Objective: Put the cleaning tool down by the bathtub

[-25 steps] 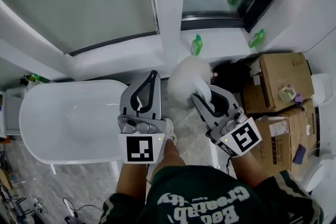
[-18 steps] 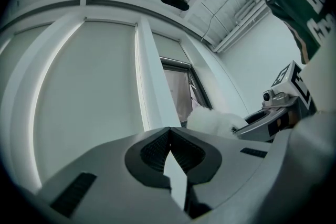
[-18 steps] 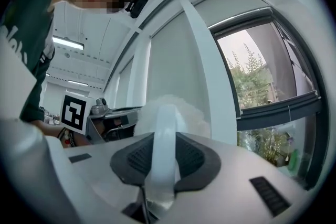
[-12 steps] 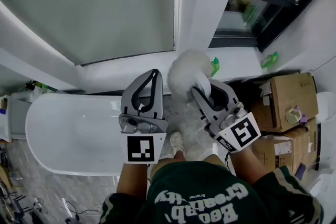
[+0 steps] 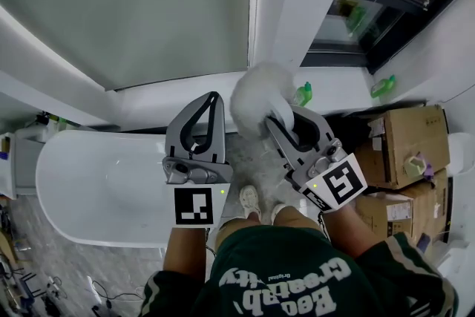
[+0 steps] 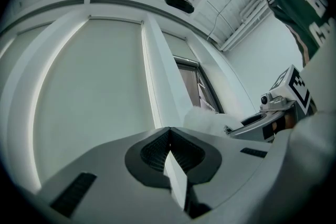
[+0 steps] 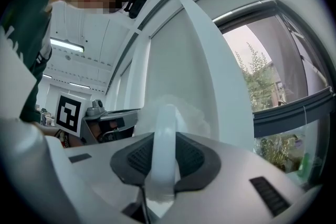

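The cleaning tool is a white handle [image 7: 164, 152] ending in a fluffy white head [image 5: 258, 94]. My right gripper [image 5: 286, 121] is shut on that handle, and its pads clamp it from both sides in the right gripper view [image 7: 165, 136]. The fluffy head [image 7: 181, 113] points away from me toward the window wall. My left gripper [image 5: 211, 96] is held beside it, shut with nothing in it, its jaws touching at the tips [image 6: 168, 131]. The white bathtub [image 5: 89, 189] lies below and to the left of both grippers.
Cardboard boxes [image 5: 404, 134] are stacked at the right. Two green bottles [image 5: 302, 94] [image 5: 384, 86] stand on the ledge under the dark window. The person's shoes [image 5: 249, 200] are on the marbled floor by the tub's end. Cables lie at the bottom left.
The view has swung up toward the window wall, so the tub and boxes sit lower. Both grippers stay side by side; the fluffy head has shifted slightly left. The right grip is unchanged.
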A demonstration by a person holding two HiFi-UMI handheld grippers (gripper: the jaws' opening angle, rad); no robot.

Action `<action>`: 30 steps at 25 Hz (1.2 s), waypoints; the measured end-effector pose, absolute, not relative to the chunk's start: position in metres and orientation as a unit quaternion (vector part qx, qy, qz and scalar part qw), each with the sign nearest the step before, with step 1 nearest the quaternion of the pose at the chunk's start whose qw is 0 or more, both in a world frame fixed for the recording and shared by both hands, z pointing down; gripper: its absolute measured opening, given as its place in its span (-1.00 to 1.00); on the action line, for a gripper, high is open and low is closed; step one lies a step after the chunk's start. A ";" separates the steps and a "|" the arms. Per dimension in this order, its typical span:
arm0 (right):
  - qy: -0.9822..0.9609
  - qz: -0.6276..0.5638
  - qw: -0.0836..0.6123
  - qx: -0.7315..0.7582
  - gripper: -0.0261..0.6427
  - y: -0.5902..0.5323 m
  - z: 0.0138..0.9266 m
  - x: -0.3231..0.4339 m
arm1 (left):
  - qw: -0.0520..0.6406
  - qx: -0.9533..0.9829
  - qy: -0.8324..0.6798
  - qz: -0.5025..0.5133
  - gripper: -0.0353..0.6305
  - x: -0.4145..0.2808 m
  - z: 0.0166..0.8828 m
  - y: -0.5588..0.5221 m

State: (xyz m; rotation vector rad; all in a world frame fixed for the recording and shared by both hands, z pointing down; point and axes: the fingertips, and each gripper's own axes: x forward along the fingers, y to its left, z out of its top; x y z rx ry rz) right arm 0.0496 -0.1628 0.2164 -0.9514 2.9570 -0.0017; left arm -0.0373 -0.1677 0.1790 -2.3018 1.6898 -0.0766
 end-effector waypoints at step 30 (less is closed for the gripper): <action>0.982 -0.021 0.033 -0.185 -0.64 -0.216 0.230 0.071 | 0.125 -0.695 0.703 -0.088 -0.87 -0.021 0.192 -0.181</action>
